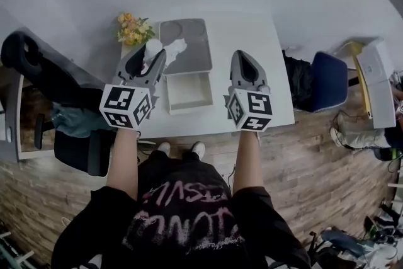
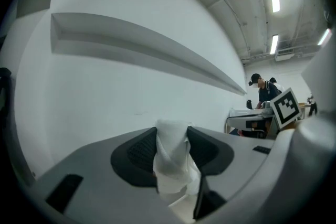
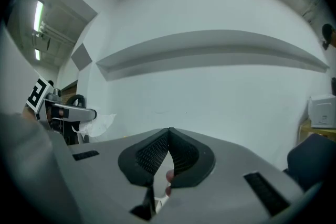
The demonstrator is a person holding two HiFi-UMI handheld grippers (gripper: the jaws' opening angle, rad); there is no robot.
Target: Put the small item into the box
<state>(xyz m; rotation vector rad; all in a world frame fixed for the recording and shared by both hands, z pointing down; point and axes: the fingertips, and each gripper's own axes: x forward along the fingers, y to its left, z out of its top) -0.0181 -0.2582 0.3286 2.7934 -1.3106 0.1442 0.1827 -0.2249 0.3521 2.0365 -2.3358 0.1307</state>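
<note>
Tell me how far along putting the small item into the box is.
Done: the white square box sits open, grey lid back. In hand: the left gripper is shut on the white paper-wrapped item, left of the box. Left: carry it over, release it inside.

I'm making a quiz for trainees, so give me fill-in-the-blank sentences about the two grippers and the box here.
The small item in the left gripper's fingers is ___ in colour.
The right gripper has its fingers ___ and empty.
The open box sits on the table ___ the two grippers.
Missing words: white; shut; between.
</note>
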